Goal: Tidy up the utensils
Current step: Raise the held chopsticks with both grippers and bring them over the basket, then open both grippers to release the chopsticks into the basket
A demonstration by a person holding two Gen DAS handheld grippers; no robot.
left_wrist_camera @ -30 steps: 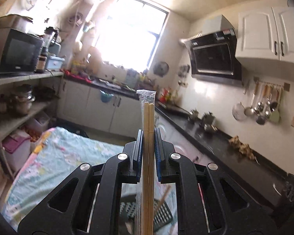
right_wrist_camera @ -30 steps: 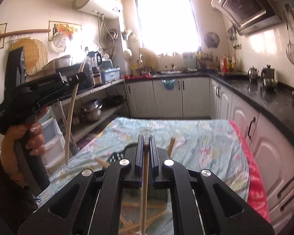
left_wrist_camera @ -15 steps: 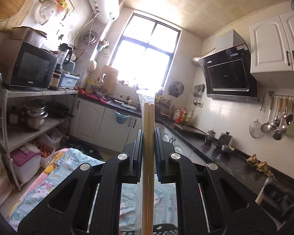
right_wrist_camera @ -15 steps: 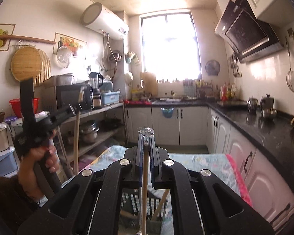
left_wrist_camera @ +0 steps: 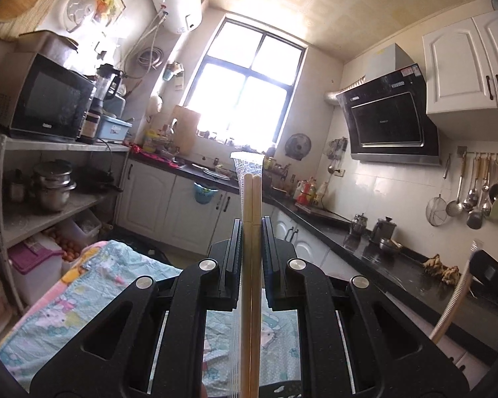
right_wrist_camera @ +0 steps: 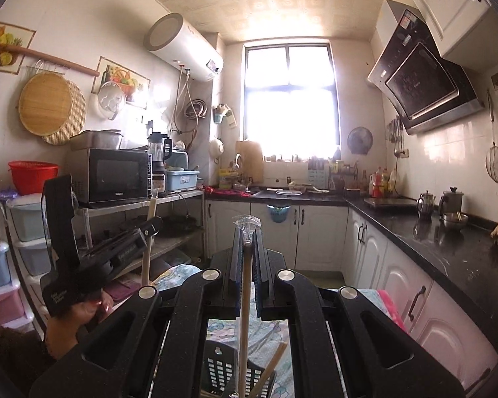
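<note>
My left gripper is shut on a pair of wooden chopsticks in a clear plastic sleeve; they stand upright between the jaws. My right gripper is shut on another sleeved pair of chopsticks, also upright. Both grippers are raised well above the table. A black slotted utensil basket sits below the right gripper with a loose chopstick leaning in it. The left gripper also shows in the right wrist view, at the left, with its chopsticks.
A table with a floral cloth lies below. A black countertop with kettles runs along the right. Metal shelves with a microwave stand at the left. Stacked plastic drawers are at the far left.
Both grippers have tilted and risen further, each still holding its chopsticks. The table and basket have slid lower in both views; more ceiling shows.
</note>
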